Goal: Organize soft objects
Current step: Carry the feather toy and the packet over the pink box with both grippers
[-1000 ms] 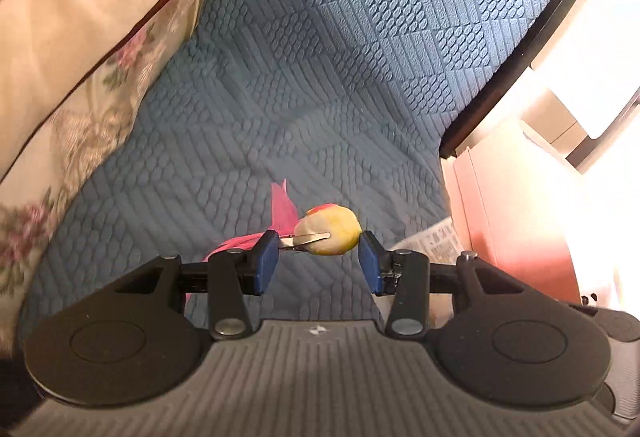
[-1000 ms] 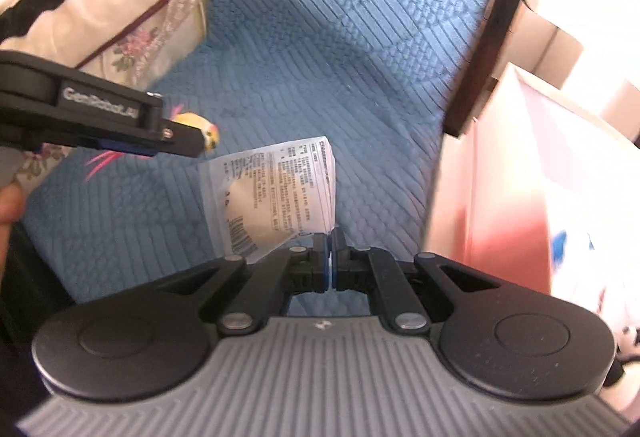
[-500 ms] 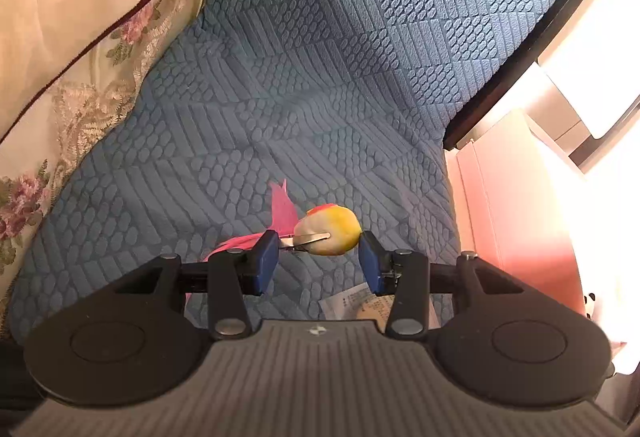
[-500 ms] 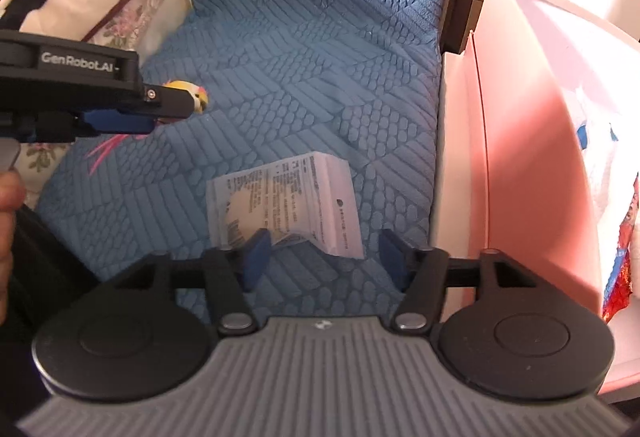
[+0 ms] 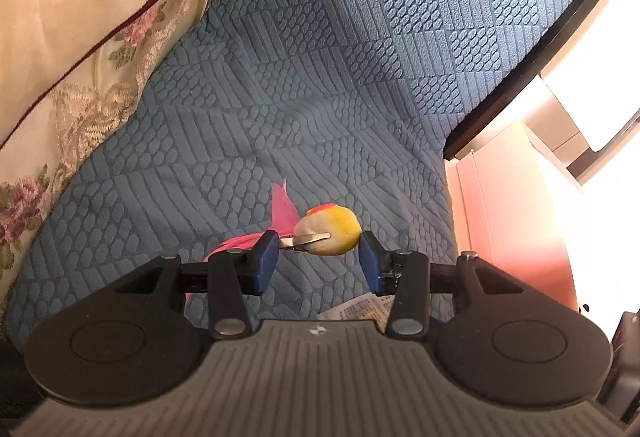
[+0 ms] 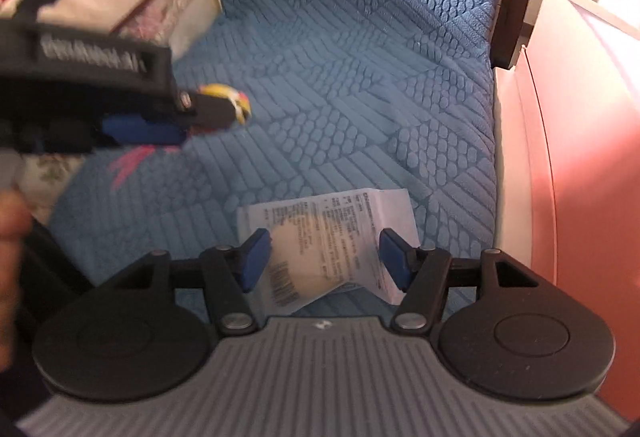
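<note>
Our right gripper has just opened wide, leaving the packet on the blue cover, one item placed, while our left gripper keeps the feathered toy between half-open jaws.

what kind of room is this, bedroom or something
Probably a bedroom or living room: a blue quilted cover over a bed or sofa, a floral embroidered pillow at its edge, and a pink cabinet beside it.

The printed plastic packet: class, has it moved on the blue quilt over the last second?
Yes. The packet, formerly pinched by the right gripper, now lies released on the quilt, nearer the pink box.
</note>
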`<state>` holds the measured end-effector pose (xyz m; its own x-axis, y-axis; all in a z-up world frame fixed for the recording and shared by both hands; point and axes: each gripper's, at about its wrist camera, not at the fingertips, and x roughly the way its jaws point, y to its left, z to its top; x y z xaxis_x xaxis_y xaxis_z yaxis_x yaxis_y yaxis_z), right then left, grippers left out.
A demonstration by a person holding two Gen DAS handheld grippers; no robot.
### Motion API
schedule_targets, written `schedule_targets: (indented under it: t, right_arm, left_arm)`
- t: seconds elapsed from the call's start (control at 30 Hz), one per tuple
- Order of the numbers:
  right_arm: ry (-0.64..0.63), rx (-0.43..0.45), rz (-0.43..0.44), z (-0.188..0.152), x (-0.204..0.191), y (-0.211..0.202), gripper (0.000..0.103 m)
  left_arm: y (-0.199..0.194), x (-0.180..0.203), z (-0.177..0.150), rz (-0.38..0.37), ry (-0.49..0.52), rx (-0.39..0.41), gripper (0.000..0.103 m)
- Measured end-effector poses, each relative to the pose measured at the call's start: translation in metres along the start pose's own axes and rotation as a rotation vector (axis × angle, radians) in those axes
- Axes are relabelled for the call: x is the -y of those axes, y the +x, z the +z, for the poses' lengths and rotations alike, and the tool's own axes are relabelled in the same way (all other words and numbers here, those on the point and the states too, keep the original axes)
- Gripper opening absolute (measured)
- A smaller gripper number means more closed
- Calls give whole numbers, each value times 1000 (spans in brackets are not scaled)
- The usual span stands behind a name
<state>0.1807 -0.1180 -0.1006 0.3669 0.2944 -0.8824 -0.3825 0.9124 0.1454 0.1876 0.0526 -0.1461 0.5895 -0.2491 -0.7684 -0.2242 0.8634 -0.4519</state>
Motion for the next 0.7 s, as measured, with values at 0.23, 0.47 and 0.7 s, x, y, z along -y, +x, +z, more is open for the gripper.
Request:
schedule_targets:
  t: [0.23, 0.47, 0.7]
  right_arm:
    - [-85, -12, -6, -9, -12, 10, 76]
    - [-67, -18, 5, -5, -13, 11, 54]
    - [-66, -9, -6, -5, -11, 10, 49]
  left_arm:
    - [0, 4, 3, -4, 6, 0, 50]
    - [-1, 2, 4, -1, 0, 1, 50]
    - [-4, 5, 6, -1, 11, 7, 50]
